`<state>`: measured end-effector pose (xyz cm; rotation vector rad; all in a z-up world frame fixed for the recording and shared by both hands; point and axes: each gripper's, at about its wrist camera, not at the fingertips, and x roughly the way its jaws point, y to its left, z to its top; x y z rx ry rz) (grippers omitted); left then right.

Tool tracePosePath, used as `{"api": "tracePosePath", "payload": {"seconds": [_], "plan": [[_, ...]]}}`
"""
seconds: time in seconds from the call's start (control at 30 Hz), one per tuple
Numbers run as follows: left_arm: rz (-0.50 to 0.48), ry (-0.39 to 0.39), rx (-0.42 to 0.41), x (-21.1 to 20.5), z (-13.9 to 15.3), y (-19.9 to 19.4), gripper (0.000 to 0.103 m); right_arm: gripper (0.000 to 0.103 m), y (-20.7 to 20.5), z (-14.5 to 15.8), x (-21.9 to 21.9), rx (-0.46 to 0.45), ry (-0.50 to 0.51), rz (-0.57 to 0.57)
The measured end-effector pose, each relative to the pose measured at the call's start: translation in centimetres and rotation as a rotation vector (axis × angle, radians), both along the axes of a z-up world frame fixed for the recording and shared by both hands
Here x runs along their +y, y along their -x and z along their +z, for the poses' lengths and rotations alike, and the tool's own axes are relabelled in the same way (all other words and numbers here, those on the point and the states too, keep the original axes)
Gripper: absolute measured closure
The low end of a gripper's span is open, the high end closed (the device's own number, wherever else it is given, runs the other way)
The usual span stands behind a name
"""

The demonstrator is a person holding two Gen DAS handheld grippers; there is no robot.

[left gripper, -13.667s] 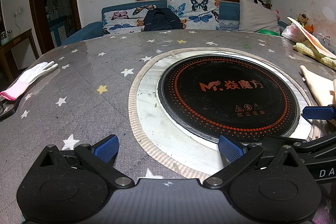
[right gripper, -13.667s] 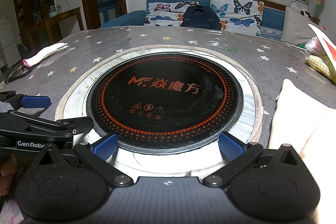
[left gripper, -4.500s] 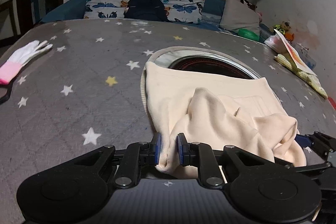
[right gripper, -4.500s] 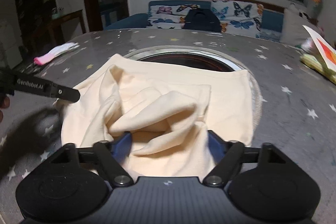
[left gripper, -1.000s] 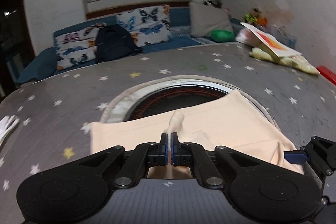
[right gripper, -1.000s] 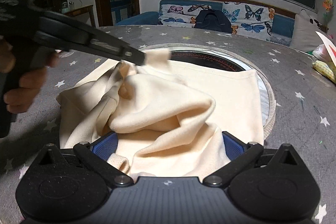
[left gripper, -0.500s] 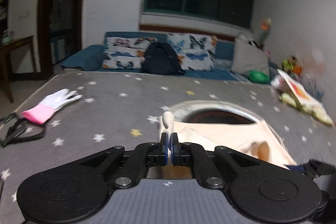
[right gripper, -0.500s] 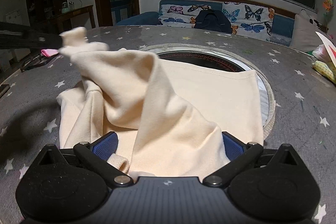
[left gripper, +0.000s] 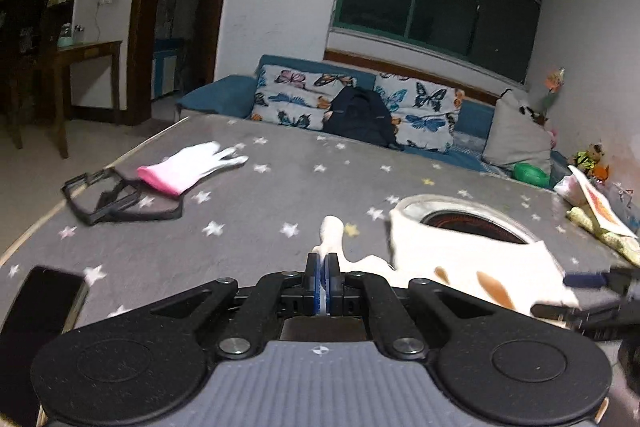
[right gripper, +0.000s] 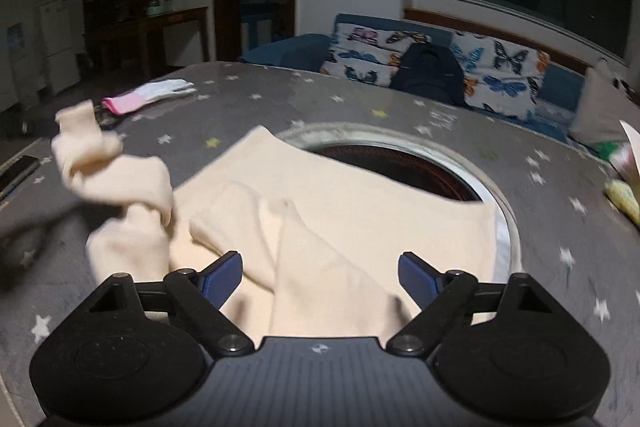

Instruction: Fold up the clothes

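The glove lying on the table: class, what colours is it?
The glove is white with a pink cuff, clearest in the left wrist view.

The cream fabric garment (right gripper: 340,203) hid most of the round black hotplate (right gripper: 400,163); its lifted sleeve end was blurred, and a dark phone (left gripper: 36,311) was cut off at left.

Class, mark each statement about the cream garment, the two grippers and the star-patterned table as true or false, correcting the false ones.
1. The left gripper is shut on the cream garment. True.
2. The right gripper is shut on the garment. False: it is open, with cloth lying between its fingers.
3. A white and pink glove lies on the table. True.
4. The garment covers the black round cooktop completely. False: its far part shows.
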<state>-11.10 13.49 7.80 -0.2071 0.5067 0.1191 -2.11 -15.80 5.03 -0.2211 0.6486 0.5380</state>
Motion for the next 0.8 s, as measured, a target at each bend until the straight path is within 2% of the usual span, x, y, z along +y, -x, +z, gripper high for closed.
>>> {"api": "tracePosePath", "payload": {"seconds": [0.17,0.37,0.53,0.7,0.8], "plan": [[0.042,0.014,0.016,1.2,-0.6,1.9,0.101,0.035,-2.3,0.1,2.1,0.027,0.044,0.065],[0.087,0.046,0.044,3.0,-1.4,3.8,0.101,0.043,-5.3,-1.2,4.6,0.086,0.089,0.118],[0.102,0.057,0.08,3.4,-2.5,4.3,0.101,0.054,-7.7,-2.5,5.8,0.147,0.097,0.128],[0.109,0.066,0.093,3.7,-3.1,4.0,0.101,0.085,-7.9,-2.5,5.7,0.165,0.061,0.143],[0.111,0.049,0.096,3.6,-3.2,3.7,0.101,0.097,-7.4,-2.0,4.9,0.133,0.05,0.12]]}}
